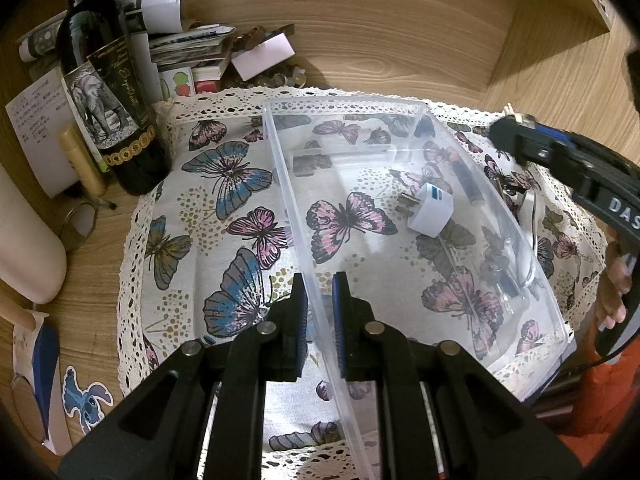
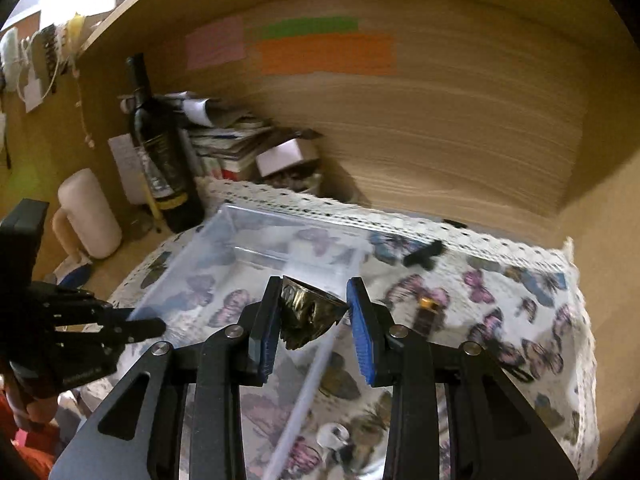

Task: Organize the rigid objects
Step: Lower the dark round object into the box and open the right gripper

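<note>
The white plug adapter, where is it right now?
In the left wrist view, the white plug adapter lies inside the clear plastic bin, toward its right wall, on the butterfly cloth.

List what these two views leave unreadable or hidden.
- Right wrist view: dark crumpled object in the right gripper; motion blur hides its identity.
- Left wrist view: items beyond the clear bin's far wall, smeared by plastic.
- Left wrist view: right gripper's tips, cut off.

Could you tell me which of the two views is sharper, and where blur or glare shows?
Left wrist view: sharp, with fisheye bending at the edges and soft glare on the clear box floor. Right wrist view: motion-smeared across the wooden back panel and butterfly cloth, though the dark object between the fingers stays fairly crisp.
</note>
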`<state>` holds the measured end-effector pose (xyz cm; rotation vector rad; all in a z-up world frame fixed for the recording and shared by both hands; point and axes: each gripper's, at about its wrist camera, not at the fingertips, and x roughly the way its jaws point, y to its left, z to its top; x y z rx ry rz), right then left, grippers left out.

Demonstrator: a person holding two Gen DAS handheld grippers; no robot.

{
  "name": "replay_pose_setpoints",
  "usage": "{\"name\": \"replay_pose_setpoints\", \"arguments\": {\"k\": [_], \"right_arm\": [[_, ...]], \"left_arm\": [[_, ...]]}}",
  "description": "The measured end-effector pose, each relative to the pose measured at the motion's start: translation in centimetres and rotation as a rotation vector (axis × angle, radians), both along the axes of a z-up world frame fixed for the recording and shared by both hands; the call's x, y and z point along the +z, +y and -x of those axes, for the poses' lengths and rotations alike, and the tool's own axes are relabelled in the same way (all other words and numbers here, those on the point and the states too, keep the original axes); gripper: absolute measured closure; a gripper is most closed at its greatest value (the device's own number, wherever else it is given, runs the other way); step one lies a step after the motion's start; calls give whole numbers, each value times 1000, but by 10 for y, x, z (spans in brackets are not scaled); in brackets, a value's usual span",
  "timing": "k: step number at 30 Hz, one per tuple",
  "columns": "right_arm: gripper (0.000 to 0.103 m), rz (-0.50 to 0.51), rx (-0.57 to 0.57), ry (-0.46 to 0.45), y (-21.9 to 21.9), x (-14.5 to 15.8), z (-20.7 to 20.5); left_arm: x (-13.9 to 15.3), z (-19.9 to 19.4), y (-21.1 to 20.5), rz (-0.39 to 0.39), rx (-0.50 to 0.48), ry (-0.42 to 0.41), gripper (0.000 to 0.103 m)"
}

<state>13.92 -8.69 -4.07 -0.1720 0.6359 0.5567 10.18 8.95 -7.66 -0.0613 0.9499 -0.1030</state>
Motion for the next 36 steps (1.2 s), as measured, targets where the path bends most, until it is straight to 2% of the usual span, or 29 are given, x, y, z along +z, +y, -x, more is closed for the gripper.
{"name": "replay_pose_setpoints", "arguments": {"k": [15,23,25,27,33,36], "right_arm": [[73,134,122,89,51,-24,-22],[73,180,149,95,65,-31,-20],[68,175,146,93,63,-29,-19],[58,162,138,79,60,-26,-17],[47,131,96,12,45,-9,-6],[47,118,71,-8,33,-2,-2]], "left_arm": [[-2,2,1,2,-8,-17,90],[-2,2,1,3,-8,-16,90],[-2,2,0,1,-9,-16,90],[-2,2,0,0,-8,-16,90],[-2,1,0,0,-8,-17,90],[-2,1,0,1,-8,-16,90]]}}
